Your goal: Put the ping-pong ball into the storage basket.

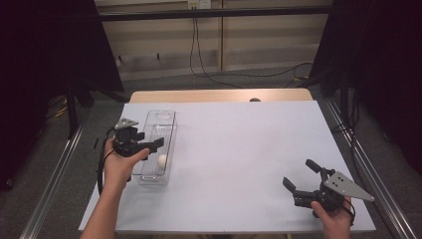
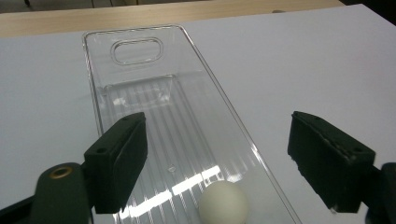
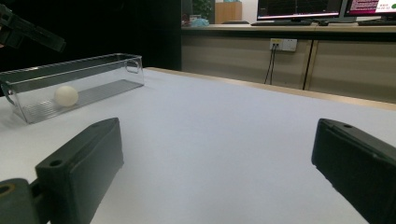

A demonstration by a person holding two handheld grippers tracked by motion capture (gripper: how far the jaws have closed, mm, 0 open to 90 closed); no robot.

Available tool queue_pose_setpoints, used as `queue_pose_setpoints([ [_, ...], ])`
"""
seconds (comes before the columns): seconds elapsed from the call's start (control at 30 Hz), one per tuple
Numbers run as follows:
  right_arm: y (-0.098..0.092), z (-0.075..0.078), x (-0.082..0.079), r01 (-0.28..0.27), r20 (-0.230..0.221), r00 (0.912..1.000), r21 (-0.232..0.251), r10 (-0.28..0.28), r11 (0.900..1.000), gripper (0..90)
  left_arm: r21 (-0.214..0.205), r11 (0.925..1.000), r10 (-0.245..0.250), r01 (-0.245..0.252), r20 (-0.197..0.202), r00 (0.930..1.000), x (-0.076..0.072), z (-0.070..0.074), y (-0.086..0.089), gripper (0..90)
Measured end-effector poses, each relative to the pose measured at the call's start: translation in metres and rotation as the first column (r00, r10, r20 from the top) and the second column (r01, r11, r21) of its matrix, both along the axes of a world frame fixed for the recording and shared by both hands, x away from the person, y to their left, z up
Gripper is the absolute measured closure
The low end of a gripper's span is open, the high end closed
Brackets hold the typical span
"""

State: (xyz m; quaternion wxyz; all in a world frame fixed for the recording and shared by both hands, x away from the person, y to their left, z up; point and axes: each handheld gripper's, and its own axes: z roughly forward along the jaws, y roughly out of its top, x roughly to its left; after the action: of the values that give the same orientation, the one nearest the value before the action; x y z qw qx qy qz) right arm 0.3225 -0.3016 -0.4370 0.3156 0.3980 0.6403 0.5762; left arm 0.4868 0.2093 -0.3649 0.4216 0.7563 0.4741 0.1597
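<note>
Ball (image 2: pixel 223 202) sits loose in the clear bin (image 2: pixel 140 32), looks light, hard, rolly, so I'd pinch it across the middle. Left hand-held gripper (image 2: pixel 217 158) hangs released above it, right hand-held gripper (image 1: pixel 302 176) released too.

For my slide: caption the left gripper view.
Open left tool above small white ball inside clear plastic bin.

Both grippers are black with blocky, flat-faced jaws. The left gripper (image 1: pixel 149 144) carries a grey three-cornered plate at its 11 o'clock and a black looping cable. The right gripper (image 1: pixel 301 175) bears a larger perforated grey plate. Forearms are bare, without sleeves.
</note>
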Motion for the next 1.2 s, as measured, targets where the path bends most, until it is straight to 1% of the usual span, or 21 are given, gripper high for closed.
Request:
queue_pose_setpoints([
  [0.03,0.0,0.0,0.0,-0.001,0.0,1.0,-0.001,0.001,1.0,1.8,-0.006,1.0,0.006,-0.006,0.006,1.0,-0.001,0.0,-0.001,20.0],
  [0.07,0.0,0.0,0.0,-0.001,0.0,1.0,0.0,0.001,1.0,1.8,-0.013,0.9999,0.0,0.0,0.003,1.0,-0.002,0.0,-0.001,19.4],
  [0.1,0.0,0.0,0.0,-0.002,0.0,1.0,0.0,0.002,1.0,1.8,-0.01,1.0,-0.002,0.003,0.009,1.0,-0.002,0.0,0.0,18.7],
  [0.17,0.0,0.0,0.0,0.0,0.003,1.0,-0.001,0.0,1.0,1.8,-0.021,0.9998,-0.001,0.002,0.017,0.9999,-0.003,0.0,-0.001,16.5],
  [0.3,-0.001,0.0,0.0,-0.002,-0.002,1.0,-0.002,0.002,1.0,1.8,-0.038,0.9993,0.001,0.0,0.042,0.9991,-0.006,0.0,-0.002,12.9],
  [0.37,-0.001,0.0,0.0,0.0,0.001,1.0,-0.002,0.0,1.0,1.8,-0.051,0.9987,0.008,-0.005,0.05,0.9987,-0.008,0.0,-0.001,12.2],
  [0.43,-0.001,0.0,0.0,-0.001,-0.001,1.0,-0.002,0.001,1.0,1.8,-0.051,0.9987,0.007,-0.004,0.062,0.9981,-0.009,-0.001,0.0,11.6],
  [0.53,0.0,0.0,0.0,0.001,0.003,1.0,-0.001,-0.001,1.0,1.8,-0.069,0.9976,0.013,-0.008,0.076,0.997,-0.012,-0.002,0.0,10.3],
  [0.6,-0.001,0.0,0.0,0.002,0.003,1.0,0.0,-0.002,1.0,1.8,-0.063,0.998,0.01,-0.004,0.087,0.9962,-0.013,-0.002,0.001,9.3],
  [0.67,-0.001,0.001,-0.001,-0.001,0.004,1.0,-0.003,0.001,1.0,1.8,-0.082,0.9967,0.01,-0.002,0.099,0.9951,-0.015,-0.002,0.0,9.4],
  [0.73,-0.001,0.0,0.0,0.001,0.002,1.0,-0.001,-0.001,1.0,1.8,-0.077,0.997,0.004,0.005,0.107,0.9942,-0.017,-0.002,0.001,9.3],
  [0.83,-0.001,0.0,0.0,0.002,0.003,1.0,-0.001,-0.002,1.0,1.8,-0.093,0.9956,0.006,0.005,0.116,0.9933,-0.019,-0.002,0.001,8.8],
  [0.87,-0.001,0.0,-0.001,-0.001,0.003,1.0,-0.002,0.001,1.0,1.8,-0.088,0.9961,0.001,0.01,0.122,0.9925,-0.019,-0.002,0.002,8.8],
  [0.9,-0.001,0.0,-0.001,0.0,0.003,1.0,-0.004,0.0,1.0,1.8,-0.088,0.9961,0.009,0.002,0.124,0.9923,-0.02,-0.002,0.001,8.8],
  [0.93,-0.001,0.0,-0.001,0.0,0.003,1.0,-0.003,0.0,1.0,1.8,-0.093,0.9956,0.002,0.01,0.126,0.9921,-0.021,-0.002,0.002,8.7],
  [1.0,-0.001,0.001,-0.001,-0.001,0.005,1.0,-0.004,0.001,1.0,1.8,-0.088,0.9961,0.006,0.006,0.134,0.991,-0.023,-0.003,0.001,8.5],
  [1.03,-0.001,0.001,-0.001,0.002,0.007,1.0,-0.002,-0.002,1.0,1.8,-0.086,0.9962,0.001,0.011,0.137,0.9906,-0.023,-0.003,0.002,8.5],
  [1.07,-0.001,0.001,-0.001,0.002,0.007,1.0,-0.002,-0.002,1.0,1.8,-0.093,0.9956,0.003,0.01,0.14,0.9902,-0.024,-0.003,0.002,8.3],
  [1.1,-0.001,0.001,-0.001,0.002,0.007,1.0,-0.002,-0.002,1.0,1.8,-0.082,0.9965,-0.005,0.017,0.148,0.989,-0.025,-0.003,0.004,8.3],
  [1.17,-0.001,0.001,-0.001,0.0,0.007,1.0,-0.003,0.0,1.0,1.8,-0.085,0.9963,0.0,0.013,0.154,0.9881,-0.027,-0.004,0.004,8.2],
  [1.2,-0.001,0.001,-0.001,0.001,0.007,1.0,-0.002,-0.001,1.0,1.8,-0.077,0.9969,-0.004,0.016,0.156,0.9877,-0.027,-0.004,0.005,8.1],
])
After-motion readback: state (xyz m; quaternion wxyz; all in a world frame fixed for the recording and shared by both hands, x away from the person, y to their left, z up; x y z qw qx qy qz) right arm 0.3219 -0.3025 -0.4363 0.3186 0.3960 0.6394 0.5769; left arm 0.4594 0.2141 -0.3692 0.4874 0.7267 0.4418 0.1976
